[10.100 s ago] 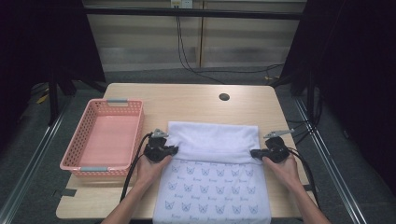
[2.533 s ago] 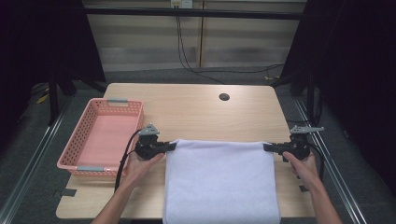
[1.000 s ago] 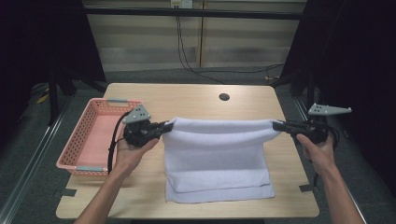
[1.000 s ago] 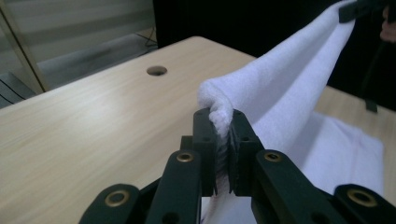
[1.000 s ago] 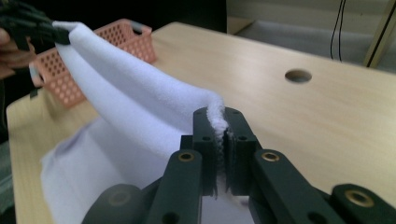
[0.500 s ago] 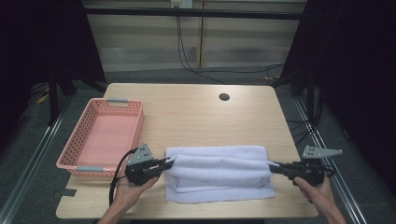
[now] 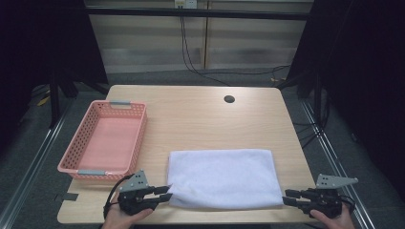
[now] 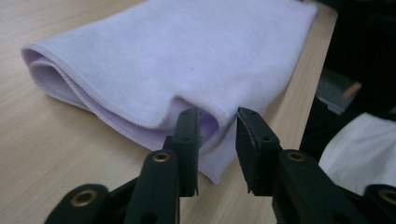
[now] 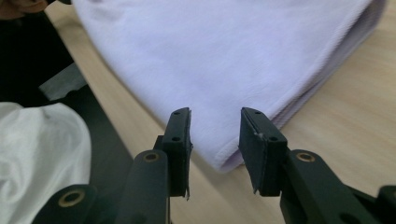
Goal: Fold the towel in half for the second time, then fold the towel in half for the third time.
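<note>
Towel (image 7: pixel 222 178), white and folded into a flat rectangle, lay on the near half of the wooden table (image 7: pixel 200 119), with the pink basket (image 7: pixel 106 142) well off to its left. My left gripper (image 7: pixel 163 193) sat low at the towel's near left corner; its jaws had just been opening and stood apart, and in the left gripper view (image 8: pixel 215 147) the corner's fold lay loose between them, a pad beside the cloth but no squeeze on it. My right gripper (image 7: pixel 287 197) rested just off the near right corner. Its jaws had likewise just been opening and stood apart, and in the right gripper view (image 9: pixel 215 140) the corner's tip lay on the table between them, free of both pads.
</note>
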A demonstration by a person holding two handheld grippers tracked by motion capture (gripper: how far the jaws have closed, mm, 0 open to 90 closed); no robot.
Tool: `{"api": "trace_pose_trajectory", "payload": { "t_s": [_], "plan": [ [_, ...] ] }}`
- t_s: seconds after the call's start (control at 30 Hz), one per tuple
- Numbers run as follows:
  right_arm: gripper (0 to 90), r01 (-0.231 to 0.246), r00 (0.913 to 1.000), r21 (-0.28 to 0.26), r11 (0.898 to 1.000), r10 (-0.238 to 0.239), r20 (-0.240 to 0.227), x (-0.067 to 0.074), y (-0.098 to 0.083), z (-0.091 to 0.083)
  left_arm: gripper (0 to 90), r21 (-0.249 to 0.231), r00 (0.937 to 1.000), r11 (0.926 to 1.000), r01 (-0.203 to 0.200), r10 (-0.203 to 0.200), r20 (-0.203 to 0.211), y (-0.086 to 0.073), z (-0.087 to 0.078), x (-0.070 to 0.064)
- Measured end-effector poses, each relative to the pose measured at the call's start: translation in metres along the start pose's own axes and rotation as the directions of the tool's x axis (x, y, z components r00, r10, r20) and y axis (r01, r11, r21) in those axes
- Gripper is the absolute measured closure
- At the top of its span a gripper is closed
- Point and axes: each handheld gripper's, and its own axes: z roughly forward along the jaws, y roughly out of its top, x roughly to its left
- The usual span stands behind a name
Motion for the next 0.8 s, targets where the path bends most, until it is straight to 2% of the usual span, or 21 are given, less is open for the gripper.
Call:
{"api": "trace_pose_trajectory", "payload": {
  "t_s": [0.03, 0.07, 0.1, 0.2, 0.23, 0.33, 0.43, 0.47, 0.53, 0.57, 0.6, 0.63, 0.67, 0.7, 0.73, 0.8],
  "plan": [
    [64.7, -0.001, 1.0000, -0.013, 1.000, 0.001, -0.003, -0.001, 0.001, 0.000, 65.3, -0.010, 1.0000, 0.9999, 0.006, -0.006, 0.007, 0.002, 0.001, 0.005],
    [64.2, 0.000, 0.9999, -0.019, 1.000, 0.001, 0.016, -0.001, 0.004, 0.001, 63.5, -0.023, 0.9999, 0.9997, 0.004, -0.003, 0.010, 0.004, 0.001, 0.006],
    [63.9, 0.007, 0.9992, -0.022, 1.000, -0.006, 0.039, 0.000, 0.007, 0.003, 62.7, -0.031, 1.0000, 0.9995, 0.004, -0.004, 0.004, 0.006, 0.000, 0.006],
    [62.1, 0.017, 0.9979, -0.055, 0.998, -0.014, 0.063, 0.004, 0.016, 0.012, 60.0, -0.035, 0.9996, 0.9993, 0.012, -0.013, -0.025, 0.013, 0.003, 0.012],
    [62.0, 0.023, 0.9973, -0.058, 0.998, -0.019, 0.071, 0.007, 0.019, 0.016, 57.7, -0.052, 0.9999, 0.9986, 0.011, -0.012, -0.005, 0.017, 0.004, 0.013],
    [59.6, 0.047, 0.9971, -0.044, 0.998, -0.044, 0.062, 0.017, 0.031, 0.035, 57.3, -0.067, 0.9995, 0.9977, -0.003, 0.001, -0.033, 0.030, 0.008, 0.016],
    [56.2, 0.053, 0.9980, -0.035, 0.998, -0.052, 0.035, 0.030, 0.041, 0.057, 58.3, -0.042, 0.9989, 0.9989, 0.020, -0.021, -0.042, 0.037, 0.025, 0.029],
    [55.2, 0.059, 0.9982, -0.025, 0.998, -0.059, 0.014, 0.034, 0.044, 0.065, 59.1, -0.012, 0.9989, 0.9995, 0.028, -0.028, -0.038, 0.037, 0.033, 0.033],
    [51.2, 0.057, 0.9983, -0.001, 0.998, -0.057, 0.001, 0.041, 0.048, 0.081, 59.5, 0.042, 0.9982, 0.9985, 0.034, -0.032, -0.051, 0.036, 0.049, 0.040],
    [50.0, 0.066, 0.9977, 0.016, 0.998, -0.065, -0.016, 0.044, 0.050, 0.088, 59.5, 0.059, 0.9967, 0.9965, 0.059, -0.055, -0.059, 0.034, 0.055, 0.041],
    [47.8, 0.065, 0.9975, 0.029, 0.997, -0.064, -0.029, 0.047, 0.051, 0.095, 58.8, 0.055, 0.9973, 0.9969, 0.056, -0.053, -0.051, 0.033, 0.059, 0.040],
    [46.3, 0.074, 0.9967, 0.042, 0.996, -0.072, -0.036, 0.048, 0.053, 0.099, 58.6, 0.089, 0.9940, 0.9959, 0.013, -0.003, -0.109, 0.032, 0.067, 0.037],
    [45.0, 0.097, 0.9943, 0.065, 0.993, -0.094, -0.051, 0.051, 0.056, 0.107, 58.9, 0.116, 0.9920, 0.9931, 0.019, -0.005, -0.126, 0.030, 0.071, 0.039],
    [43.3, 0.090, 0.9943, 0.065, 0.994, -0.086, -0.062, 0.052, 0.059, 0.112, 58.6, 0.124, 0.9940, 0.9919, 0.031, -0.017, -0.108, 0.028, 0.074, 0.042],
    [42.8, 0.095, 0.9933, 0.069, 0.993, -0.090, -0.072, 0.053, 0.061, 0.116, 58.2, 0.112, 0.9969, 0.9927, 0.046, -0.038, -0.069, 0.025, 0.074, 0.048],
    [40.8, 0.117, 0.9908, 0.086, 0.989, -0.110, -0.078, 0.056, 0.065, 0.128, 58.6, 0.101, 0.9967, 0.9923, 0.072, -0.068, -0.044, 0.025, 0.074, 0.054]
  ]
}}
